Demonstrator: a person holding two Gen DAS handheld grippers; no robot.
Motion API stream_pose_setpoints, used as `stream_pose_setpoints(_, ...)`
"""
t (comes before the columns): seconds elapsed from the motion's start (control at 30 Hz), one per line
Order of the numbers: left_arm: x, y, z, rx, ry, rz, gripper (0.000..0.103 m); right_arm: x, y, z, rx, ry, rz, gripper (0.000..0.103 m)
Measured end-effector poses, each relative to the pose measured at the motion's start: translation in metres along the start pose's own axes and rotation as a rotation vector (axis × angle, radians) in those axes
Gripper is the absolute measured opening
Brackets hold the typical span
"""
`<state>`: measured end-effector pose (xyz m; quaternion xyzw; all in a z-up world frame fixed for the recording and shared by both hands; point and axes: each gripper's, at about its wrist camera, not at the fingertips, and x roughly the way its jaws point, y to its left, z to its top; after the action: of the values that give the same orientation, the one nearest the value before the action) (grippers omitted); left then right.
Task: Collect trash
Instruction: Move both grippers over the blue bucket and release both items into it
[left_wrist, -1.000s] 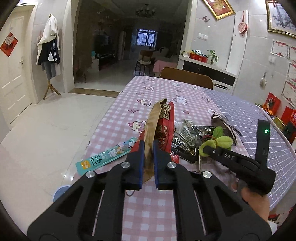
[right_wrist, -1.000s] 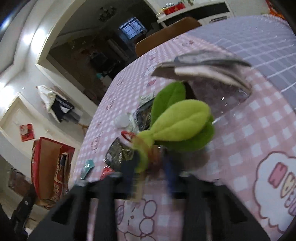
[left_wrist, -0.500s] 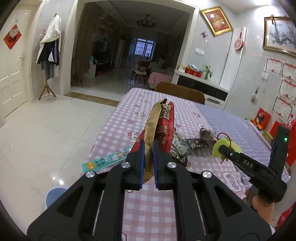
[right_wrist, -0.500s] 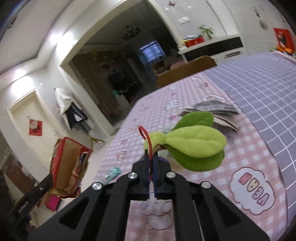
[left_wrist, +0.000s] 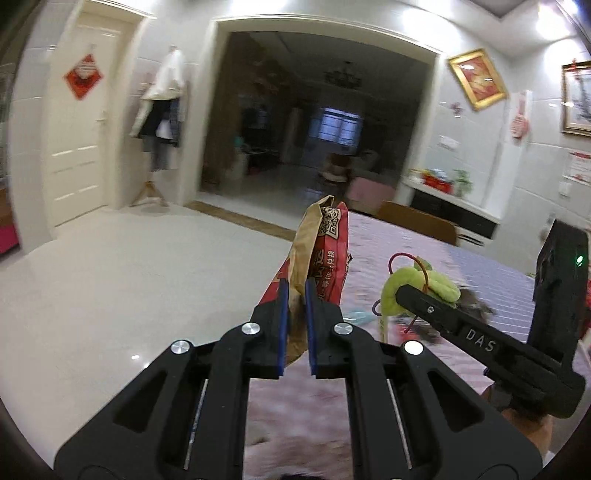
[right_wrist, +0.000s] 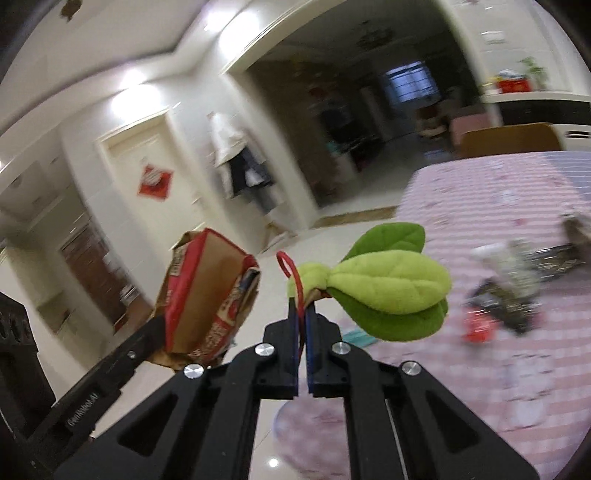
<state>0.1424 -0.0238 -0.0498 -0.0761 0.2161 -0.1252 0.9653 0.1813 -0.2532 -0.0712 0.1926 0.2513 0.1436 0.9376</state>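
Note:
My left gripper (left_wrist: 294, 295) is shut on a red and brown paper snack bag (left_wrist: 321, 251) and holds it upright in the air above the table edge. The bag also shows in the right wrist view (right_wrist: 207, 295), with its mouth open. My right gripper (right_wrist: 302, 314) is shut on the red loop of a green plush leaf toy (right_wrist: 391, 284). The toy also shows in the left wrist view (left_wrist: 417, 284), just right of the bag. Several dark foil wrappers (right_wrist: 517, 280) lie on the pink checked tablecloth (right_wrist: 498, 206).
A teal wrapper (right_wrist: 356, 338) lies near the table's left edge. A wooden chair (left_wrist: 417, 221) stands at the far end of the table. A coat rack (left_wrist: 162, 122) and a white door (left_wrist: 81, 144) are across the tiled floor.
Both grippers have risen and swung left, off the table, carrying the bag and the plush leaf. The wrappers on the table now lie lower and to the right.

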Motion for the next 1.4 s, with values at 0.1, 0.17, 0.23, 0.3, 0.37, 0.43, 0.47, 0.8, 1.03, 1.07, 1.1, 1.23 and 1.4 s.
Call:
stream_pose_setpoints(0.1,-0.003,0.036,-0.005,-0.033,0.010,0.065,0.009,0.032,0.034,-0.011,-0.042,0.063,0.053,0.004)
stream_pose_setpoints(0.17,-0.001,0.062,-0.011,-0.063,0.028,0.114,0.009,0.055,0.056,-0.022,-0.057,0.118,0.092,0.004)
stream_pose_setpoints(0.23,0.001,0.082,-0.018,-0.086,0.050,0.151,0.009,0.079,0.077,-0.034,-0.076,0.173,0.126,0.004)
stream_pose_setpoints(0.3,0.006,0.106,-0.027,-0.108,0.075,0.198,0.009,0.103,0.096,-0.050,-0.101,0.228,0.144,0.004)
stream_pose_setpoints(0.37,0.015,0.128,-0.037,-0.130,0.105,0.238,0.009,0.132,0.113,-0.071,-0.120,0.300,0.158,0.004)
stream_pose_setpoints(0.43,0.027,0.153,-0.051,-0.168,0.144,0.275,0.009,0.156,0.124,-0.091,-0.140,0.349,0.150,0.004)
stream_pose_setpoints(0.47,0.034,0.163,-0.058,-0.179,0.164,0.294,0.009,0.168,0.129,-0.102,-0.151,0.375,0.140,0.004)
stream_pose_setpoints(0.8,0.134,0.248,-0.144,-0.322,0.460,0.369,0.009,0.280,0.130,-0.197,-0.181,0.623,0.032,0.004)
stream_pose_setpoints(1.03,0.192,0.273,-0.168,-0.376,0.547,0.360,0.009,0.321,0.112,-0.210,-0.173,0.648,-0.046,0.004)
stream_pose_setpoints(1.07,0.199,0.275,-0.168,-0.387,0.546,0.355,0.009,0.324,0.109,-0.208,-0.171,0.643,-0.051,0.004)
stream_pose_setpoints(1.1,0.202,0.278,-0.169,-0.401,0.544,0.353,0.011,0.328,0.108,-0.208,-0.170,0.641,-0.057,0.004)
stream_pose_setpoints(1.23,0.209,0.293,-0.171,-0.452,0.551,0.355,0.060,0.327,0.087,-0.208,-0.158,0.647,-0.066,0.004)
stream_pose_setpoints(1.4,0.203,0.290,-0.172,-0.439,0.532,0.370,0.062,0.332,0.080,-0.210,-0.153,0.658,-0.065,0.004)
